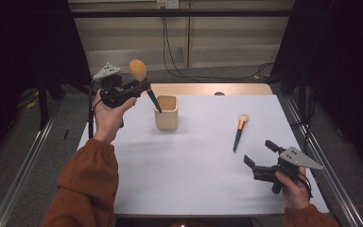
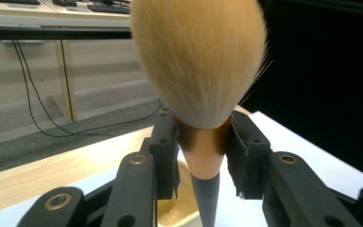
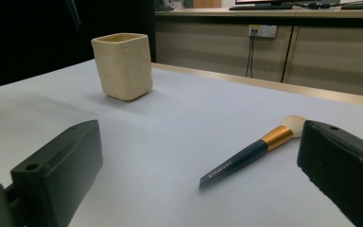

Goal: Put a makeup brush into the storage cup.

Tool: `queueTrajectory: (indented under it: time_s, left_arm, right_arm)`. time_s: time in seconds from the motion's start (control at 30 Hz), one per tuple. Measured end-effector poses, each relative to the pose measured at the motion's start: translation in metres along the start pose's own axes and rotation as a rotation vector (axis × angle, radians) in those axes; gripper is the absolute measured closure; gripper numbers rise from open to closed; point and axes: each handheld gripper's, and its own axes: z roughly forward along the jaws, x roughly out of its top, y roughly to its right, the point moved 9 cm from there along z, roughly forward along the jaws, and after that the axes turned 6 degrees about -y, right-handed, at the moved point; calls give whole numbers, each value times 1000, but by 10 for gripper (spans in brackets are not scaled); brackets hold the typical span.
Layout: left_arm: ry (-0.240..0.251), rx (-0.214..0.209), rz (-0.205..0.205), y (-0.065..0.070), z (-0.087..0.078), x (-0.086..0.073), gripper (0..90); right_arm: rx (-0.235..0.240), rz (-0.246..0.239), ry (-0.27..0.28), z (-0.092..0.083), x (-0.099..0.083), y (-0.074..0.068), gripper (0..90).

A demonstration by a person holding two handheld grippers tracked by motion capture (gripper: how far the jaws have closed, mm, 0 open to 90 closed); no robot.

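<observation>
I am looking down on a white table (image 1: 194, 179) with a cream square cup (image 1: 166, 112) standing toward its far left. My left gripper (image 1: 139, 86) is raised just left of and above the cup, jaws clamped on the copper collar of a large powder brush (image 1: 138, 70), fluffy head up and dark handle slanting down to the cup's rim. My right gripper (image 1: 261, 157) rests at the near right corner with jaws spread wide and nothing between them, near a smaller brush (image 1: 239, 131) lying flat on the table.
</observation>
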Motion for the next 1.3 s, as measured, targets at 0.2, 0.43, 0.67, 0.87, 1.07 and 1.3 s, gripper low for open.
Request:
queueTrajectory:
  time_s: [0.2,0.43,0.67,0.87,1.07,1.3]
  left_arm:
    - [16,15,20,-2,3,7,663]
    - [23,17,47,-2,17,5,663]
    - [25,20,51,-1,26,3,663]
    - [3,30,63,-1,38,-2,663]
    - [-17,38,52,-6,46,-10,663]
    - [-38,40,62,-5,51,-18,663]
  right_arm:
    - [19,14,-4,0,0,-2,2]
    - [31,12,-10,1,-1,-4,0]
    - [28,8,-2,0,0,-4,0]
    - [28,2,-6,0,-1,-4,0]
    - [36,-2,-5,0,-1,-5,0]
    - [45,-1,-2,0,-1,-7,0]
